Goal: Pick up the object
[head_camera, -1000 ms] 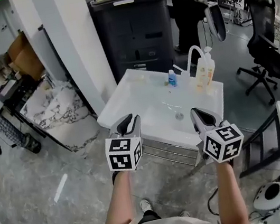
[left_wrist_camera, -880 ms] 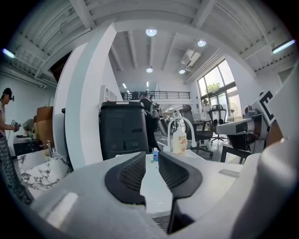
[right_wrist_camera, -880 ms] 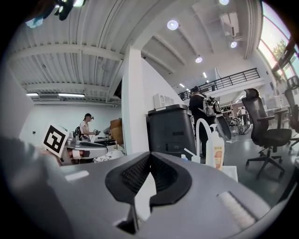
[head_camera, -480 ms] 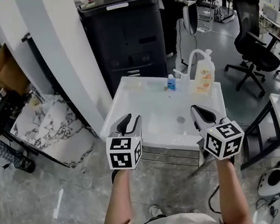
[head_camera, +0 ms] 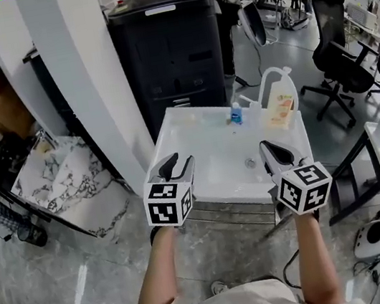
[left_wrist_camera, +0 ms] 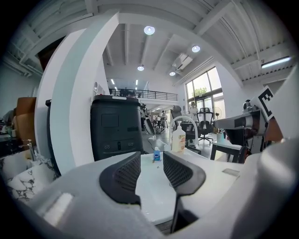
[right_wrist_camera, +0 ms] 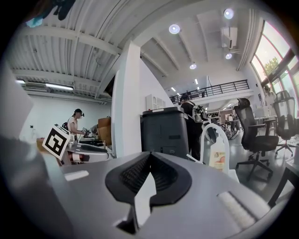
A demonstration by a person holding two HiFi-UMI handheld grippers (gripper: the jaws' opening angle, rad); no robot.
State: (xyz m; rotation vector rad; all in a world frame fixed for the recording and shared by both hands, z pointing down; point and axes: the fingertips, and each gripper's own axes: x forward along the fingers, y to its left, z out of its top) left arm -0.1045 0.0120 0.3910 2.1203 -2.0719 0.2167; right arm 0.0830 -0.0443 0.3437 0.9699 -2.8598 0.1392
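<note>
- Two grippers are hovering at the 6 o'clock edge of the white sink (head_camera: 207,144). The left gripper (head_camera: 178,164) has just been spreading its jaws, with nothing between them. The right gripper (head_camera: 266,149) is pinching closed, empty.
- Likely target: the small blue bottle (head_camera: 235,112) is standing at the sink's 12 o'clock edge, with the pump bottle (head_camera: 280,104) at its 3 o'clock.
- It's looking light, stiff, slick and tippy, so I'd be gripping its body mid-height.
</note>
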